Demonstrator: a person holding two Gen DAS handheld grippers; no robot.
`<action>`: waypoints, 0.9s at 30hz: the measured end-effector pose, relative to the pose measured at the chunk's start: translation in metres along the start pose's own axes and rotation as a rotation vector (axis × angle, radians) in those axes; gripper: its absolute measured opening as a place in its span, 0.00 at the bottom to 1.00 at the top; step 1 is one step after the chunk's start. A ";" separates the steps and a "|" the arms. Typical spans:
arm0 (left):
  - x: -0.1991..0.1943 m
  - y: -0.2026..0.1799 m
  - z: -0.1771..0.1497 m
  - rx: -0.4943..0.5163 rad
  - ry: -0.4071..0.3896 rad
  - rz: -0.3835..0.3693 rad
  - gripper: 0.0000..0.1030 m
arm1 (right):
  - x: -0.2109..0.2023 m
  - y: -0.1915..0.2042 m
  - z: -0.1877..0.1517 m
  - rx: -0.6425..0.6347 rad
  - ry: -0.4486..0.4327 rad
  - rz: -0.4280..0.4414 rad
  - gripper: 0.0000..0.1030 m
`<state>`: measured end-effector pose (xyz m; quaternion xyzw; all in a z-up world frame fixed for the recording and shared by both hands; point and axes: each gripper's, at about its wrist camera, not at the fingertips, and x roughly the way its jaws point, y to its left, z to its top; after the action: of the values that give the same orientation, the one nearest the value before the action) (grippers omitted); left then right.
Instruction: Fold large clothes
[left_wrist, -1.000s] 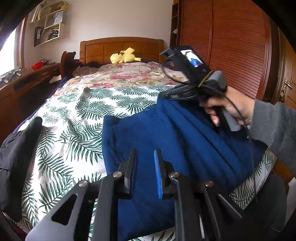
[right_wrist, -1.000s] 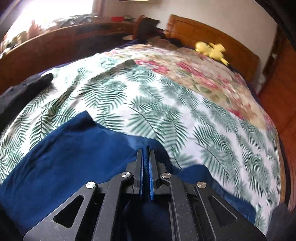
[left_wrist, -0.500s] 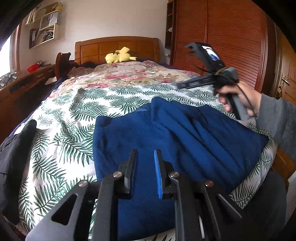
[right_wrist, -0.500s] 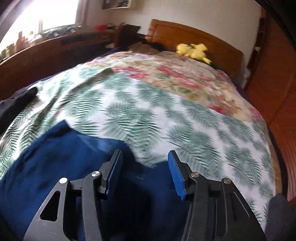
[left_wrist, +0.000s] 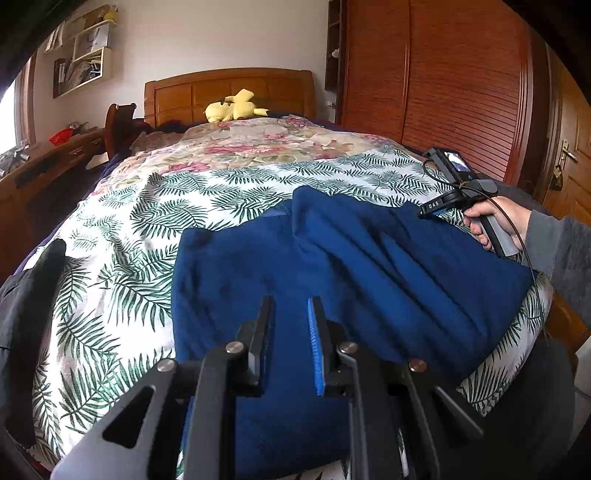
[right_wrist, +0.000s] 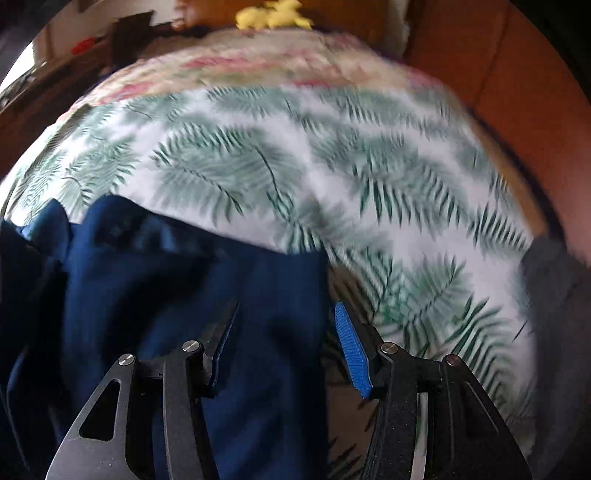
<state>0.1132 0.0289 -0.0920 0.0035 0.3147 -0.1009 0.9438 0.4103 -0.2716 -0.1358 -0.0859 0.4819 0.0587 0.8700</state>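
A large dark blue garment (left_wrist: 332, 266) lies spread on the palm-leaf bedspread (left_wrist: 147, 221), with its right part folded over the middle. My left gripper (left_wrist: 291, 301) hovers over the garment's near edge, its jaws a narrow gap apart with nothing between them. In the left wrist view, a hand holds my right gripper (left_wrist: 423, 214) just above the garment's far right corner. In the blurred right wrist view, the right gripper (right_wrist: 284, 310) stands open over the blue garment's (right_wrist: 184, 280) right edge. Its left finger is over the cloth and its right finger over the bedspread (right_wrist: 406, 206).
A black garment (left_wrist: 26, 314) lies at the bed's left edge. A yellow plush toy (left_wrist: 232, 107) sits by the wooden headboard (left_wrist: 229, 85). A wooden wardrobe (left_wrist: 443, 92) lines the right side and a desk (left_wrist: 44, 166) the left. A grey sleeve (left_wrist: 561, 251) enters from the right.
The right gripper let go of the blue fold, opened, and swung right and down to the garment's right edge. The folded layer now lies flat. The left gripper stayed put.
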 end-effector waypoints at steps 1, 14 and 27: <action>0.001 -0.001 0.000 0.003 0.003 0.001 0.14 | 0.007 -0.004 -0.002 0.020 0.028 0.016 0.50; 0.008 -0.008 -0.001 0.014 0.029 -0.015 0.14 | -0.019 -0.044 0.001 0.160 -0.108 -0.106 0.01; 0.012 -0.012 0.000 0.024 0.039 -0.016 0.14 | -0.075 -0.043 -0.040 0.032 -0.202 -0.044 0.43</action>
<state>0.1197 0.0150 -0.0986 0.0145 0.3319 -0.1123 0.9365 0.3450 -0.3232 -0.0888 -0.0762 0.3907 0.0404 0.9165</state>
